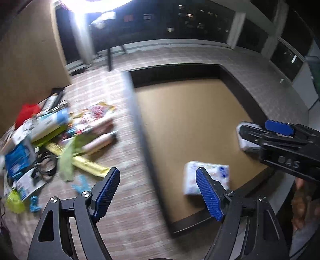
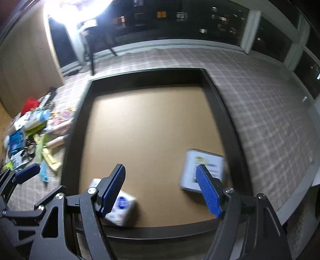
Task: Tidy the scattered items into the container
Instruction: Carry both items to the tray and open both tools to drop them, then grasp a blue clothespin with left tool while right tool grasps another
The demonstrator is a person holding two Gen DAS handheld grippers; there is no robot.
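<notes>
The container (image 1: 174, 70) is a wide, shallow box with dark walls and a brown floor (image 2: 148, 77). Inside it lie a small white box (image 1: 208, 178) (image 2: 124, 210) and a flat white pack (image 1: 247, 143) (image 2: 204, 164). My left gripper (image 1: 158, 192) is open and empty, hanging over the container's left wall. My right gripper (image 2: 162, 180) (image 1: 260, 131) is also open with nothing gripped, and hovers above the container's near part over the two white items. The scattered items (image 1: 60, 130) (image 2: 36, 128) form a heap left of the container: boxes, packets, a tube, a black cable, a red thing.
Everything rests on a checked cloth surface (image 2: 270, 112). A wooden panel (image 1: 30, 60) rises behind the heap. Dark furniture legs (image 1: 109, 60) and a very bright lamp (image 1: 96, 4) stand at the back, before dark windows. Small blue bits (image 1: 81, 185) lie near the left fingers.
</notes>
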